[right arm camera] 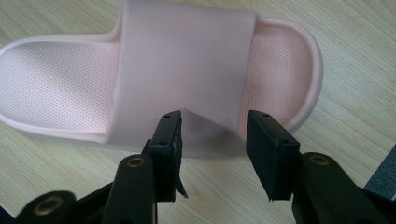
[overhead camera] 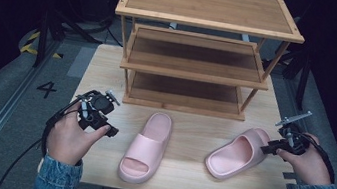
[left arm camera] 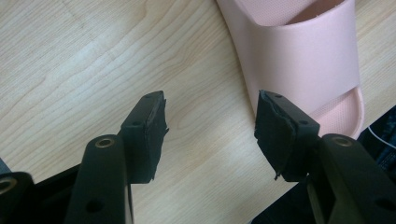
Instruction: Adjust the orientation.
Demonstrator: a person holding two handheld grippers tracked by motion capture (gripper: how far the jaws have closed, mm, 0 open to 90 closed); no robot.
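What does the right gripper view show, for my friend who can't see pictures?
The right gripper points its two black jaws, standing open, at the strap edge of a pink slipper. The slipper lies across a pale wooden table, the jaws not yet closed on it.

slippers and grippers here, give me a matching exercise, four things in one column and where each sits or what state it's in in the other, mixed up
Things:
1. left slipper
2. right slipper
3. wooden rack
4. left gripper

Places or states:
A. stands at the far side of the table, shelves bare
B. open, beside a slipper, touching nothing
C. lies with its toe end toward the person
D. lies slantwise, its strap side just in front of the open right gripper

Pairs: 1-C, 2-D, 3-A, 4-B
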